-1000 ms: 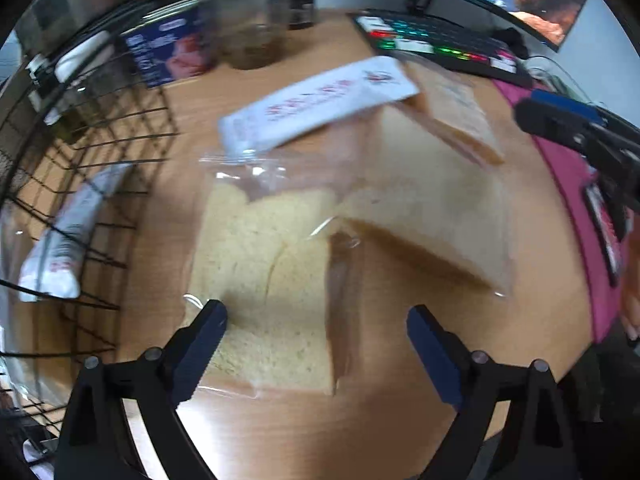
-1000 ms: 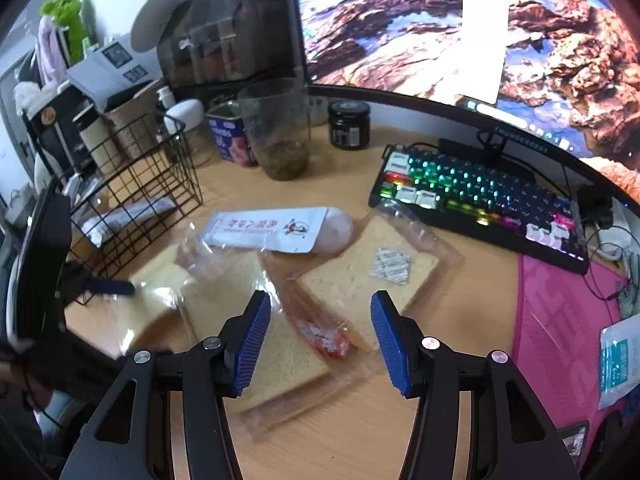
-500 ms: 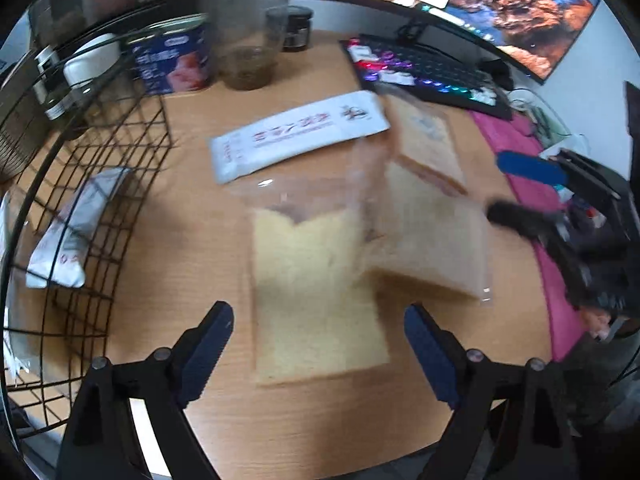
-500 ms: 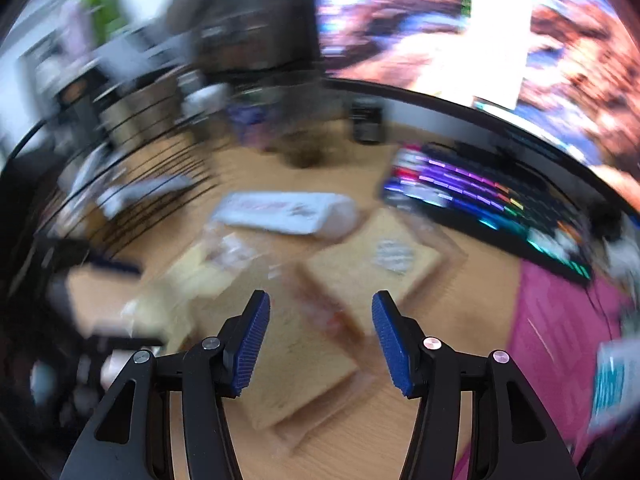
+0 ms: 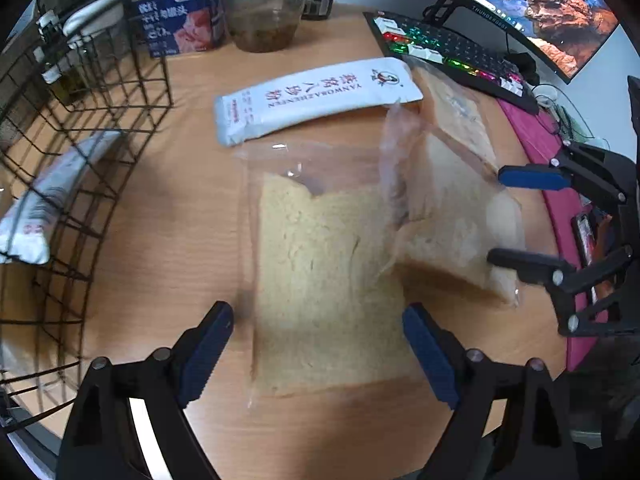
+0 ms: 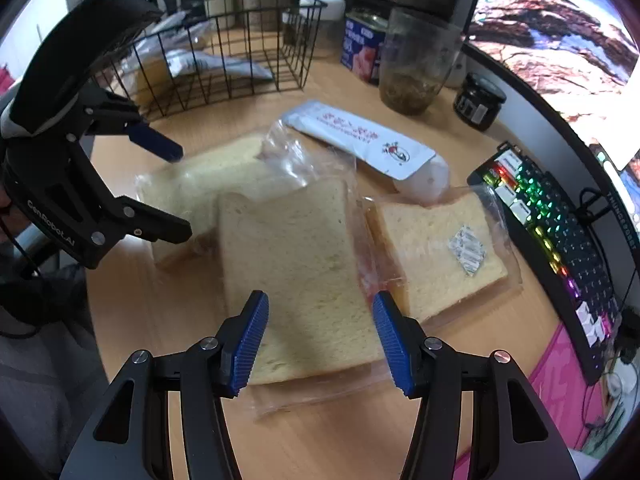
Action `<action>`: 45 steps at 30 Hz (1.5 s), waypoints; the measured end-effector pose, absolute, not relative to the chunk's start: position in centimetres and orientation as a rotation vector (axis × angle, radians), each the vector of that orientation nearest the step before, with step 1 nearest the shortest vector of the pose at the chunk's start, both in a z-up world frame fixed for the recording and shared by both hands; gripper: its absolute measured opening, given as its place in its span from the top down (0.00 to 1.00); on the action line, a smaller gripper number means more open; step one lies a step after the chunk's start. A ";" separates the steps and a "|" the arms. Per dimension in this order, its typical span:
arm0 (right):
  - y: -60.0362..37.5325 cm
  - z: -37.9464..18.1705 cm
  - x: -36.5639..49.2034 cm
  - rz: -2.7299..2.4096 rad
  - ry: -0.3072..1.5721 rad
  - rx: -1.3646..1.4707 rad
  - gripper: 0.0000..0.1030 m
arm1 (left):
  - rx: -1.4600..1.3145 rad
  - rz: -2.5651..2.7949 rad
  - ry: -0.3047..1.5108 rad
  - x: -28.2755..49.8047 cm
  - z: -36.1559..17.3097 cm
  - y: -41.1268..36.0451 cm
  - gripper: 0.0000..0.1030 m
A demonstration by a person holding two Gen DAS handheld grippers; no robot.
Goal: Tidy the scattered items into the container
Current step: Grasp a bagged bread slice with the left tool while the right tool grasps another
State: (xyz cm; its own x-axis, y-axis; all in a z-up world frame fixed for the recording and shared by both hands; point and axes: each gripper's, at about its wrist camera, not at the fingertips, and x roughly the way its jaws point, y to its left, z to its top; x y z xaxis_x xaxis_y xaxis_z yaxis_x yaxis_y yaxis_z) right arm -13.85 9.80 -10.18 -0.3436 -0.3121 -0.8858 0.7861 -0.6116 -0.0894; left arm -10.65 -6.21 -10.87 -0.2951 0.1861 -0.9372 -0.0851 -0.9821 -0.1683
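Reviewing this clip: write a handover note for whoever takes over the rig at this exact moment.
Left gripper: open, empty, over the nearest bagged bread slice.
Right gripper: jaws just widened, nothing gripped, above the middle bread slice.
Done: a white packet lies in the wire basket.
Left: three bagged slices, including the third bread slice, and the long white sachet, all on the desk.

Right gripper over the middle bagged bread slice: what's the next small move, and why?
Probably lower the right gripper a little further and close on the near edge of the clear-bagged slice of white bread. Its blue jaws have just been opening and straddle that slice without pressing on it, while the open left gripper hovers above the neighbouring bagged slice, so neither is held yet.
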 end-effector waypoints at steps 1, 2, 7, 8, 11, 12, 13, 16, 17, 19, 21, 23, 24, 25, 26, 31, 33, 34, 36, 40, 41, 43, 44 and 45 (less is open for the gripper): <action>9.8 -10.2 -14.0 -1.998 0.679 1.168 0.36 | -1.756 2.391 -0.126 -10.8 -11.0 -6.1 0.15; 9.9 -10.3 -14.2 -1.989 0.674 1.171 0.36 | -1.750 2.399 -0.106 -10.9 -11.1 -5.8 0.14; 9.5 -10.6 -14.7 -1.934 0.610 1.215 0.33 | -1.742 2.424 -0.027 -11.4 -11.4 -4.7 0.09; 9.5 -10.6 -14.7 -1.926 0.602 1.217 0.33 | -1.741 2.429 -0.009 -11.4 -11.5 -4.5 0.07; 9.6 -10.8 -14.8 -1.898 0.582 1.233 0.32 | -1.742 2.445 0.079 -11.4 -11.9 -3.7 0.02; 9.5 -10.8 -14.9 -1.891 0.577 1.239 0.30 | -1.741 2.450 0.115 -11.4 -12.1 -3.3 0.01; 9.5 -10.9 -14.9 -1.885 0.572 1.247 0.28 | -1.726 2.455 0.129 -11.4 -12.1 -3.1 0.01; 9.4 -11.1 -14.6 -1.843 0.576 1.256 0.22 | -1.722 2.456 0.125 -11.4 -12.1 -3.2 0.01; 9.3 -11.2 -14.3 -1.835 0.588 1.252 0.22 | -1.718 2.456 0.125 -11.4 -12.1 -3.2 0.01; 9.2 -11.2 -13.8 -1.837 0.609 1.244 0.20 | -1.709 2.457 0.130 -11.4 -12.1 -3.3 0.01; 9.1 -11.4 -13.3 -1.845 0.617 1.243 0.17 | -1.707 2.453 0.135 -11.4 -12.1 -3.3 0.01; 8.8 -11.7 -12.9 -1.846 0.637 1.247 0.14 | -1.706 2.452 0.137 -11.4 -12.1 -3.4 0.01; 8.6 -11.9 -12.6 -1.854 0.654 1.246 0.13 | -1.708 2.455 0.135 -11.5 -12.1 -3.4 0.01; 8.4 -12.1 -12.4 -1.866 0.667 1.245 0.12 | -1.708 2.457 0.134 -11.5 -12.1 -3.4 0.01; 8.2 -12.3 -12.2 -1.882 0.684 1.242 0.12 | -1.706 2.459 0.134 -11.5 -12.1 -3.4 0.01; 8.1 -13.2 -12.5 -1.934 0.638 1.276 0.10 | -1.703 2.463 0.133 -11.4 -12.2 -3.5 0.01; 8.3 -13.2 -12.4 -1.945 0.630 1.254 0.10 | -1.699 2.464 0.133 -11.4 -12.2 -3.6 0.01; 8.3 -13.3 -12.4 -1.951 0.624 1.249 0.11 | -1.698 2.465 0.133 -11.4 -12.2 -3.6 0.01; 8.5 -13.3 -12.3 -1.969 0.615 1.251 0.13 | -1.692 2.467 0.134 -11.3 -12.2 -3.6 0.01; 8.8 -13.1 -11.9 -2.008 0.586 1.271 0.20 | -1.675 2.475 0.133 -11.1 -12.3 -3.8 0.02; 9.0 -13.1 -11.9 -2.020 0.578 1.274 0.20 | -1.668 2.479 0.133 -11.2 -12.2 -3.8 0.06; 9.4 -13.0 -11.7 -2.044 0.563 1.283 0.21 | -1.653 2.497 0.126 -11.3 -11.9 -3.8 0.16; 9.7 -12.9 -11.7 -2.057 0.545 1.284 0.21 | -1.651 2.498 0.112 -11.1 -11.7 -4.1 0.18; 10.0 -12.7 -11.7 -2.067 0.522 1.284 0.21 | -1.654 2.493 0.101 -11.2 -11.7 -4.3 0.18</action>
